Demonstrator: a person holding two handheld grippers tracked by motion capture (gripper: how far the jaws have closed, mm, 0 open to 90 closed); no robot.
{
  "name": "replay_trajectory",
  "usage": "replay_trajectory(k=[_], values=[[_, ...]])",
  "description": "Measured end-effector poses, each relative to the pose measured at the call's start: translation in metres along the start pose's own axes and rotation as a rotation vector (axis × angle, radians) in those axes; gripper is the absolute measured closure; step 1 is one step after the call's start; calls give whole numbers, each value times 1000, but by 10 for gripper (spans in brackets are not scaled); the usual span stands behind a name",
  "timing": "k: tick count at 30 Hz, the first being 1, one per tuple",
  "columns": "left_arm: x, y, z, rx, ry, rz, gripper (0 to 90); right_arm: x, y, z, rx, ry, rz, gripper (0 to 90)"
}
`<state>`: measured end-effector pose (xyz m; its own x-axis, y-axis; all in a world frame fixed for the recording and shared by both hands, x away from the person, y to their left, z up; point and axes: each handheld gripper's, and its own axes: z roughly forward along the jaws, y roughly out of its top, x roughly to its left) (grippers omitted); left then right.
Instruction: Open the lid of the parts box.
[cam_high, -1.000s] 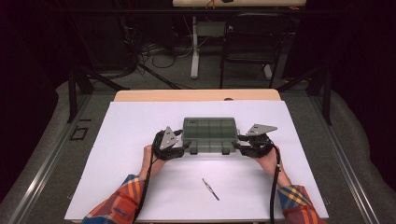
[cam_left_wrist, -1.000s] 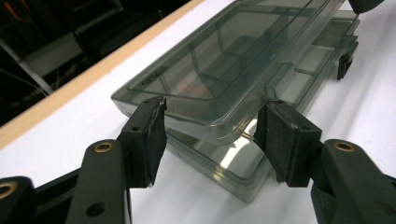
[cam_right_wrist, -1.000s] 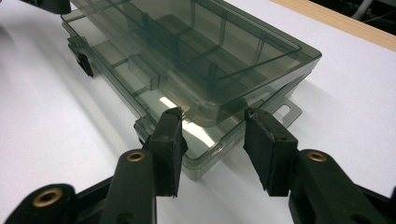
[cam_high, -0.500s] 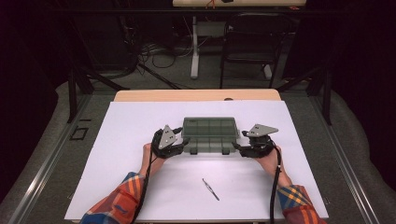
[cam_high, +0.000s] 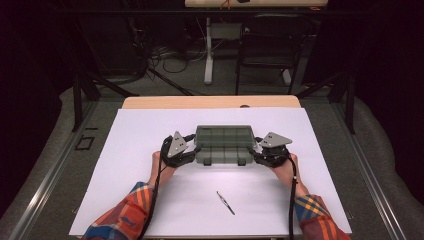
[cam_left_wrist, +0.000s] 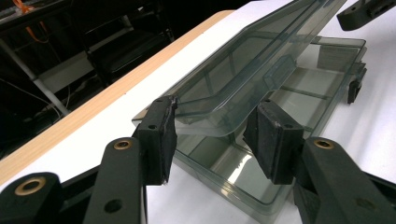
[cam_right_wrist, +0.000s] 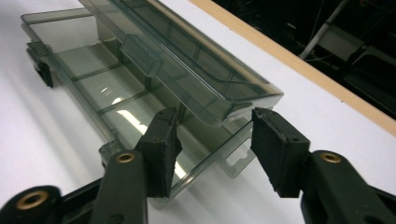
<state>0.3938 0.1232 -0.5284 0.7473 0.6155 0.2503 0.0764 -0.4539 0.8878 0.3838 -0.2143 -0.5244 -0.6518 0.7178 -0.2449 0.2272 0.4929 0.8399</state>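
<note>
Smoky clear plastic compartment box (cam_high: 223, 145) with its hinged lid (cam_left_wrist: 243, 70) half raised, mid-table, between two hand-held grippers.

The box's divided compartments look empty. The left hand-held gripper (cam_left_wrist: 212, 135) and right hand-held gripper (cam_right_wrist: 212, 140) each straddle a lid end, their jaws just closing in around it; whether the pads press it, I cannot tell. White table (cam_high: 150, 125) lies open all around; a thin metal tool (cam_high: 225, 202) rests well apart near the front edge.
</note>
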Motion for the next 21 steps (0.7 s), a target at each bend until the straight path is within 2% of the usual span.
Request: replay_trajectory(k=[1, 6, 9, 11, 15, 21], values=[[0, 1, 0, 4, 2, 3, 533, 0, 1, -1, -9, -16, 0, 551], [2, 6, 0, 2, 12, 7, 546, -2, 1, -2, -23, -31, 15, 565], [4, 8, 0, 0, 12, 10, 552, -8, 6, -5, -38, -42, 42, 573], [5, 9, 0, -10, 13, 8, 558, -14, 11, -6, -47, -20, 64, 573], [9, 10, 0, -19, 6, 12, 575, -16, 14, -4, -45, -17, 52, 577], [17, 16, 0, -23, -6, 1, 617, -20, 23, -2, -54, -15, 58, 625]])
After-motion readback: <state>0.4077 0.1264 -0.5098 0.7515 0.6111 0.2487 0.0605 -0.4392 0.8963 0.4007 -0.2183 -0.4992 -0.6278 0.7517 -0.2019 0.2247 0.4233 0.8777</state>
